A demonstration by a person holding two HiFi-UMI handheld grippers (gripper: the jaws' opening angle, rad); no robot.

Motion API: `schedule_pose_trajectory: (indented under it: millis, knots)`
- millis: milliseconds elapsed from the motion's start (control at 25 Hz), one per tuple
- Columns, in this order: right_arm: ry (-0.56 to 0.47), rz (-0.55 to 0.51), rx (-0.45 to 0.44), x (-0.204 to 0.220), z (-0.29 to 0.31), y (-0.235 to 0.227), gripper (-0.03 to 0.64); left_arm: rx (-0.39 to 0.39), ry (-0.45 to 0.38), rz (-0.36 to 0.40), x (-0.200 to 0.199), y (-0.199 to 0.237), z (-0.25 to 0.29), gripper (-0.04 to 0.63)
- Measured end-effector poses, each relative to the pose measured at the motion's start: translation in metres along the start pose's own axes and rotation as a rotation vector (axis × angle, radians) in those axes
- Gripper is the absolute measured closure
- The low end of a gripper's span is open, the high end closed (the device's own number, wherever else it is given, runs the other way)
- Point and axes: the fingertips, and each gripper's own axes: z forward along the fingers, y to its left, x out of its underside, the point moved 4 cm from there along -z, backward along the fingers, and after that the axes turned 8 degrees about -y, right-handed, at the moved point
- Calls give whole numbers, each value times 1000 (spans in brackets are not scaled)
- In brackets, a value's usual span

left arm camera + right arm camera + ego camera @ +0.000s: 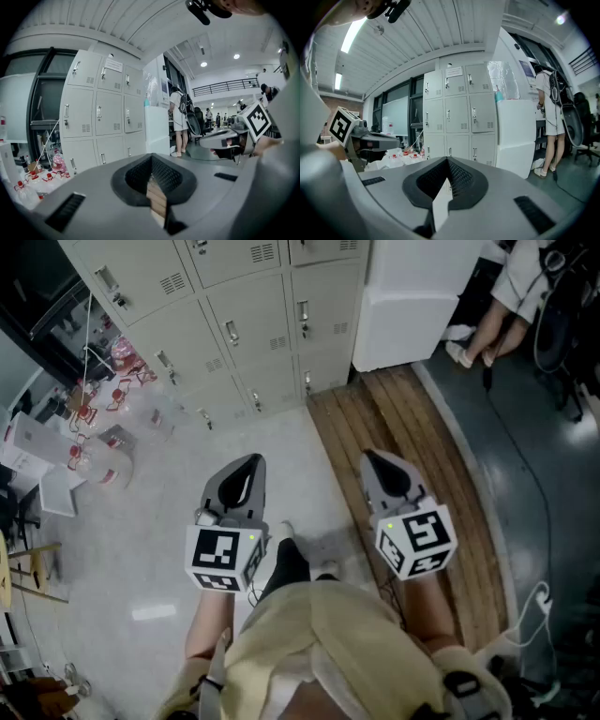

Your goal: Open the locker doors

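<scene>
A: Where were the lockers [234,324] found, and how much room was left before them?

B: They were seen along the top of the head view, from the upper left to the centre, with every door shut. A stretch of pale floor [169,549] lay open between them and the left gripper [246,470] and right gripper [380,465], both held well apart from the doors. At the left edge that room was narrowed by a clutter of red-capped bottles [98,432]. At the right, the row was bounded by a white block [412,306] set just beside the last column. A strip of wooden floor [403,427] ran from that block toward the lower right, with dark floor [553,474] beyond it.

A: How were the jaws found?

B: Both pairs were shown pressed together, each in its own gripper view, with nothing caught between them.

A: And the counts?

B: Nine doors were counted in the right gripper view, in three columns of three rows. Two grippers and one white block were counted, and one person [520,282] was seen at the upper right of the head view.
</scene>
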Motion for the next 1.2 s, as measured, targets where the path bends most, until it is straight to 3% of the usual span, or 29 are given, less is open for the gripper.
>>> schedule_pose_trajectory:
  millis: [520,1000,1200]
  knots:
    - [30,10,-15,1,44,13,614,-8,15,-122,12,42,17,594]
    - [14,25,10,-14,133,16,612,-32,-10,-127,4,120,45,592]
    - [-14,10,-27,-24,178,29,612,-31,1,-137,10,155,52,592]
